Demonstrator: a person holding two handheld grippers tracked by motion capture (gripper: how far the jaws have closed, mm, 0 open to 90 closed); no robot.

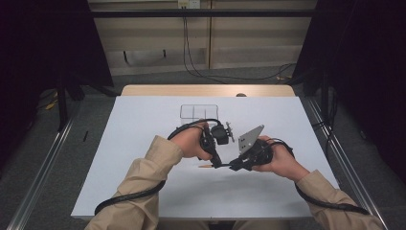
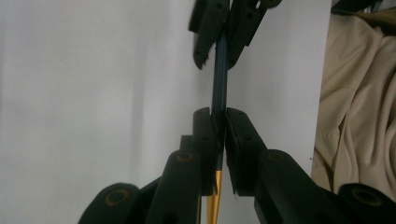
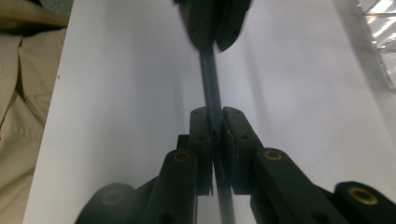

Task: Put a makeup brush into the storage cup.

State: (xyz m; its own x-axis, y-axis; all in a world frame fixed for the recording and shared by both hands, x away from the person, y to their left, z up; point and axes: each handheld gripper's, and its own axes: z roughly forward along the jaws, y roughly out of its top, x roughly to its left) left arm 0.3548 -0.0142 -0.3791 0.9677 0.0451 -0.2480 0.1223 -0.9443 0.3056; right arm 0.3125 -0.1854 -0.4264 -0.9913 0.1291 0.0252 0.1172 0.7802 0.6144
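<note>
A thin dark blue pen [image 2: 219, 79] with a gold end [image 2: 214, 200] is held level just above the white table [image 1: 143, 124], between both grippers. My left gripper [image 2: 218, 114] is shut on the pen near its gold end, and the other gripper's jaws clamp the far end at the top of that view. My right gripper [image 3: 215, 112] is shut on the same pen [image 3: 209, 79]. In the high view the left gripper [image 1: 219, 165] and right gripper [image 1: 233, 167] meet tip to tip at the table's middle, and the gold end [image 1: 206, 166] pokes out to the left.
A clear, divided plastic tray [image 1: 198, 111] lies on the table beyond the hands; its edge [image 3: 380, 32] appears at the top right of the right gripper view. Beige sleeves [image 1: 143, 172] come in from the near edge. Dark curtains flank the table.
</note>
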